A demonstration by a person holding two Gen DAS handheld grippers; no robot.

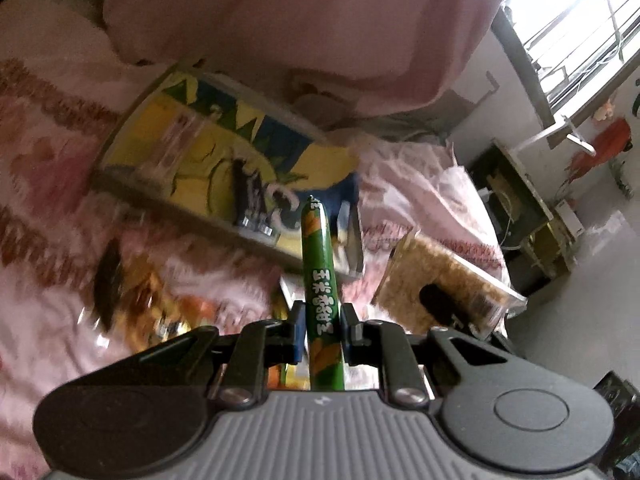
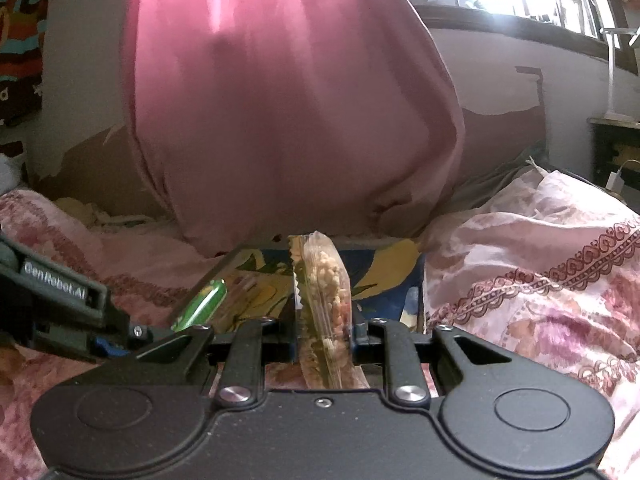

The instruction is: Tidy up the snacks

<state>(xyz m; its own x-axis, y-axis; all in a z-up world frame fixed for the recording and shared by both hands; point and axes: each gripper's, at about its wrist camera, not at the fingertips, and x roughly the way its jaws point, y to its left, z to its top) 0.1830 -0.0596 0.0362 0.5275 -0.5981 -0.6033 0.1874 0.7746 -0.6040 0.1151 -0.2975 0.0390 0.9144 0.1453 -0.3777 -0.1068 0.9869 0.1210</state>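
Observation:
My left gripper [image 1: 320, 330] is shut on a green sausage stick [image 1: 318, 264] that points away toward a flat box with a yellow and blue cartoon print [image 1: 224, 160] lying on the pink bed. In the right wrist view my right gripper [image 2: 325, 330] is shut on a clear bag of puffed grain snack [image 2: 326, 280], held upright in front of the same box [image 2: 384, 280]. The left gripper [image 2: 116, 338] and its green stick [image 2: 202, 304] show at the left of that view. The grain bag [image 1: 440, 280] also appears at the right in the left wrist view.
Other snack packets [image 1: 136, 288] lie blurred on the pink floral bedspread [image 1: 48, 200] at the left. A big pink cloth bundle [image 2: 288, 100] rises behind the box. A dark bedside cabinet [image 1: 516, 200] and a window [image 1: 580, 20] are at the right.

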